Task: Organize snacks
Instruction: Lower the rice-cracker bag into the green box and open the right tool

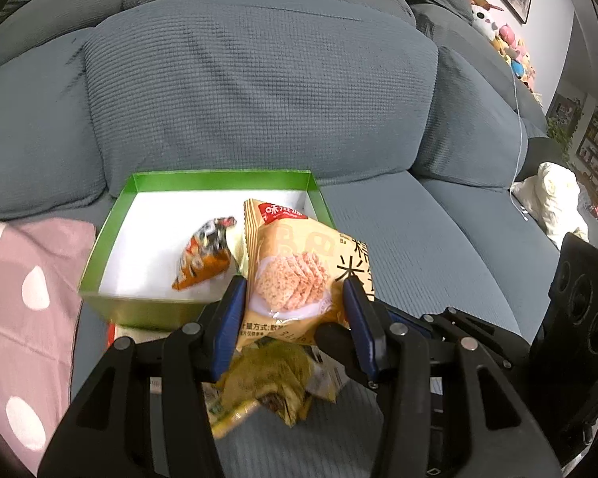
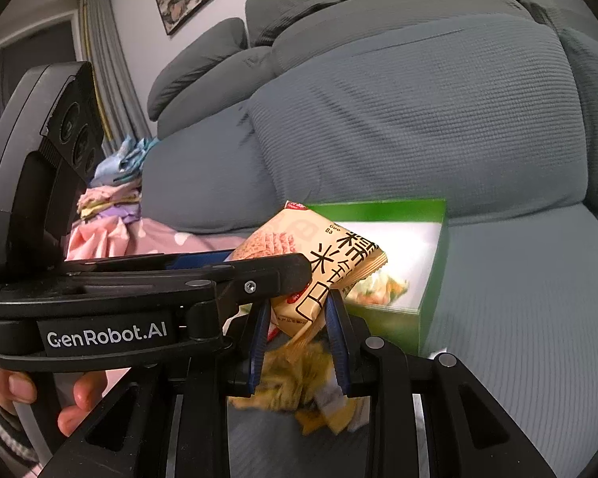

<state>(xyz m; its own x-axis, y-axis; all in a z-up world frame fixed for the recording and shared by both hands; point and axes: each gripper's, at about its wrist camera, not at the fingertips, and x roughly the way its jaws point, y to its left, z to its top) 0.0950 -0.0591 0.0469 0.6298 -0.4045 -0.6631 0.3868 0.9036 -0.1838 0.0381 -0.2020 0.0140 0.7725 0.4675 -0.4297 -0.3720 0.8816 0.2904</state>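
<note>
A tan rice-cracker snack packet is held in the air just in front of a green box with a white floor on the grey sofa. My left gripper is shut on the packet's sides. In the right wrist view the same packet sits between my right gripper's blue pads, which close on its lower corner. An orange-and-black snack packet lies inside the box. A pile of yellow-green snack packets lies on the seat under both grippers, also in the right wrist view.
A pink polka-dot cloth lies left of the box. Sofa back cushions rise right behind the box. A cream pillow and plush toys sit at the far right. The left gripper's body crosses the right wrist view.
</note>
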